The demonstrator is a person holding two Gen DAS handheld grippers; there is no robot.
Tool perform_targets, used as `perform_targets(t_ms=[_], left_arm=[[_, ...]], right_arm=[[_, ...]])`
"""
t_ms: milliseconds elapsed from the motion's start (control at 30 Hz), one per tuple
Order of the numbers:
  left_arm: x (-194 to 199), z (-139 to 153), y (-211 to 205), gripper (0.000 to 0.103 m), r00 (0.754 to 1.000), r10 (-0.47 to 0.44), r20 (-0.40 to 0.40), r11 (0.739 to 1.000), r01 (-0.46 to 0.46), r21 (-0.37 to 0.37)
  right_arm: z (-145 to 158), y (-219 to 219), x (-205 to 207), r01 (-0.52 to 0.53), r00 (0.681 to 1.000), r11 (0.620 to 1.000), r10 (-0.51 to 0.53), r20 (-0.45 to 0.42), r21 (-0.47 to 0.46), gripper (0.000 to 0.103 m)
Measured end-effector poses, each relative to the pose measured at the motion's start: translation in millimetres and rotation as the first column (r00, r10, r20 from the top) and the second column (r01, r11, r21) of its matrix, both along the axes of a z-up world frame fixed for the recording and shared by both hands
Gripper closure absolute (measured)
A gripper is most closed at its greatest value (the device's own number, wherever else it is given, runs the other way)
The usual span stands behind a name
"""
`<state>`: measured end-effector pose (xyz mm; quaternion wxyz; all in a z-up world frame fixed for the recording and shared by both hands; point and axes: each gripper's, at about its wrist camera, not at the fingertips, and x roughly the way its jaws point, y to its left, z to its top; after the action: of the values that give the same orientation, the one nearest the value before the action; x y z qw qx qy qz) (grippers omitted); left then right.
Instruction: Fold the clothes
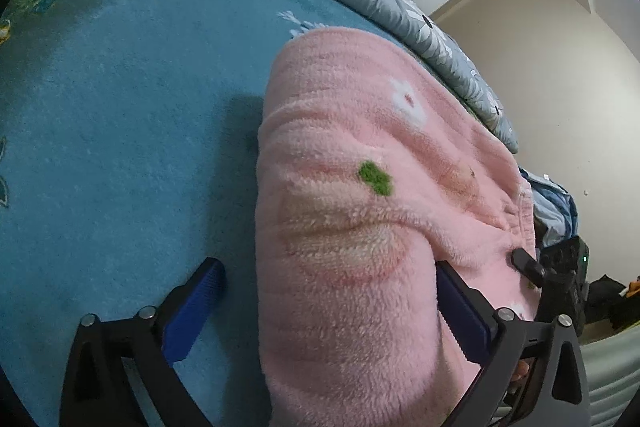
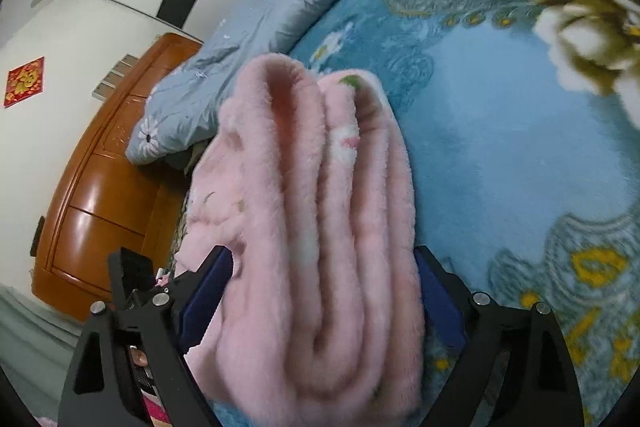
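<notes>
— Pink fleece fills both views. The garment (image 1: pixel 360 211) lies in a thick folded bundle on the blue bed cover (image 1: pixel 120 107). The right gripper (image 2: pixel 324 291) has its fingers spread around the stacked layers, pads against both sides, but I cannot tell how hard they bite.

— And the left gripper (image 1: pixel 328 287)?

— Fingers apart, straddling the bundle's edge: one pad (image 1: pixel 200 303) rests on the cover, the other (image 1: pixel 460 311) is sunk in the fleece. It holds nothing that I can see.

— What could go wrong?

— Fleece is springy and slippery. If the right fingers grip only the outer layers, I'd expect the inner folds to slide out and the stack to fan open. A drag could also bunch the cover.

— Farther out?

— The grey quilt (image 2: pixel 248 39) lies just beyond; a swing that way could snag it. The wooden dresser (image 2: pixel 100 187) stands past the bed's edge.
</notes>
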<state>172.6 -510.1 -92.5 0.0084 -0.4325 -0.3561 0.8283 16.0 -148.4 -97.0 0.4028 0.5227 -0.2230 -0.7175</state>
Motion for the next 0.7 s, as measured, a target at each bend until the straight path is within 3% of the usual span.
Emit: perform_targets(t_ms=[100,400,700], left_arm=[[3.6,-1.5,2.7,0.000,1.000,0.003,-0.014,1.000,-0.003,-0.012],[12.5,-5.9,7.9,0.000,0.996,0.032,-0.079,0.998,-0.036,-0.046],[-3.1,-3.2,5.8,0.000,0.999,0.012,-0.044,0.998,-0.014,-0.058]], right_arm=[[-0.8,-3.6,-0.1,-0.015,1.000,1.000,0.015,-0.011,-0.012,0.004],[-1.2,-8.1,10.3,-0.039,0.995,0.999,0.040,-0.095,0.009,0.004],[-2.9,-11.7,-9.9,-0.026,0.999,0.999,0.025,-0.031,-0.032,0.004]])
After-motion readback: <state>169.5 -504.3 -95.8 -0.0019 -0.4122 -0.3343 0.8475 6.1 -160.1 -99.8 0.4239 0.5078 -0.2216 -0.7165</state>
